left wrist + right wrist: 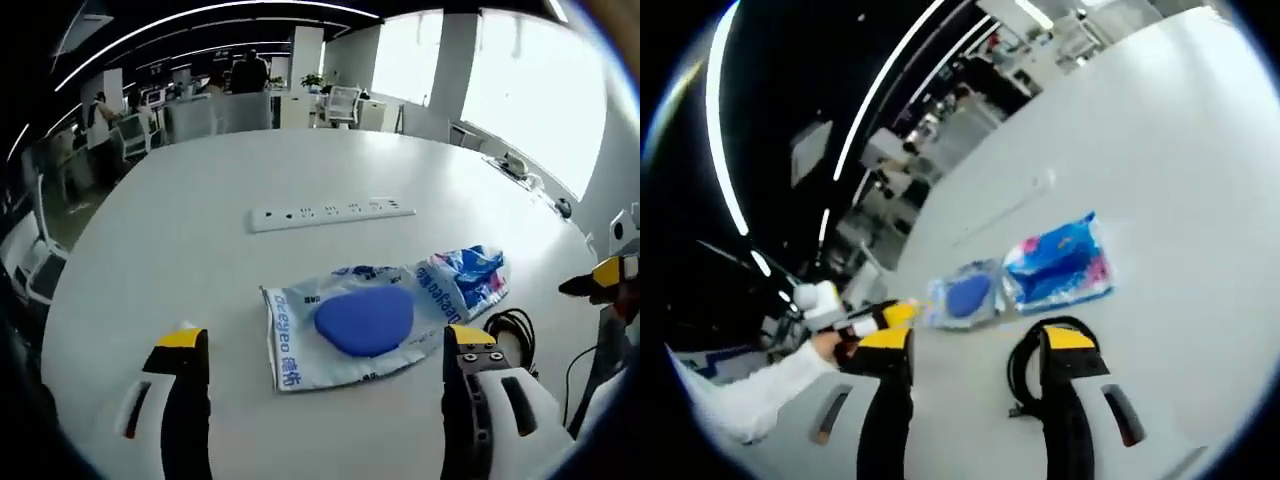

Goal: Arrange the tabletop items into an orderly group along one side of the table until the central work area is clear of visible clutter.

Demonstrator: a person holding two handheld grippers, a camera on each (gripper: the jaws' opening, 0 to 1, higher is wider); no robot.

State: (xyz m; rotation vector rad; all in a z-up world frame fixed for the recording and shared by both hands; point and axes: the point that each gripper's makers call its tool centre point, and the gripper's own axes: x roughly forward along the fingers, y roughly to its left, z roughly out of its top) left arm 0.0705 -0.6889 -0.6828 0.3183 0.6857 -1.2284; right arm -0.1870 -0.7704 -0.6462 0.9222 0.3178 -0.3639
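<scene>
Left gripper point(325, 365) jaws wide apart, holding nothing, just short of clear bag point(345, 330) with blue pad point(365, 318) mid-table; likely light, limp, slippery, so pinch flat edge. Blue packet point(465, 277) touching bag's right; soft. Black cable point(512, 330) beside. Right gripper point(980, 360) open, empty

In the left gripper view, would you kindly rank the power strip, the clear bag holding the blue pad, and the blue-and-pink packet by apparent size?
1. Clear bag with blue pad
2. Power strip, farther off, so unsure
3. Blue-and-pink packet
</scene>
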